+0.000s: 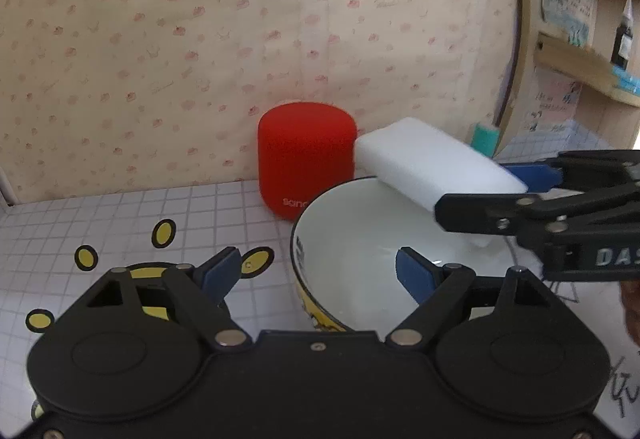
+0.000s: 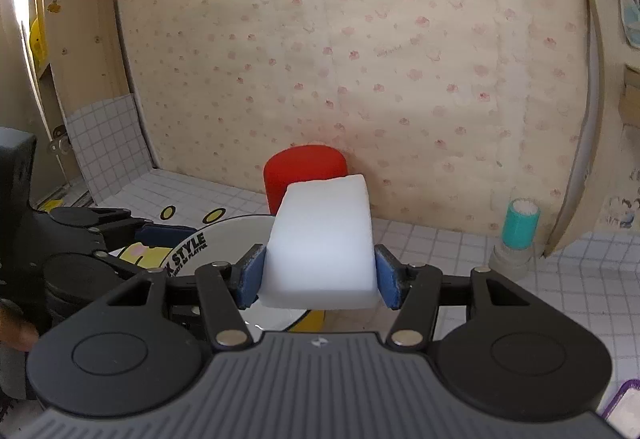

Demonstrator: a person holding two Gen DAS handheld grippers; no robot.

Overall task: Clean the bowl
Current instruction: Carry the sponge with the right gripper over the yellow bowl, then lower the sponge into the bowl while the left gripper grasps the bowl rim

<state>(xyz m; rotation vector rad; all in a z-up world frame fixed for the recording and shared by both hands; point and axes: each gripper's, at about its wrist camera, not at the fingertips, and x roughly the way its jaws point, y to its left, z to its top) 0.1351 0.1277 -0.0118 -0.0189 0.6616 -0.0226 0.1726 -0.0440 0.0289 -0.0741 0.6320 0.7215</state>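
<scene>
White sponge block (image 2: 322, 243), one, pinched by right gripper (image 2: 318, 277) at frame centre. One bowl (image 1: 360, 239) lower centre; left gripper (image 1: 320, 273) spread, straddling its near rim. One red cylinder (image 1: 306, 155) behind.

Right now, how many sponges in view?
1. The white sponge is clamped in the right gripper, poised over the far rim of the bowl, in front of the red cylinder. None else visible; some may sit out of frame.
</scene>
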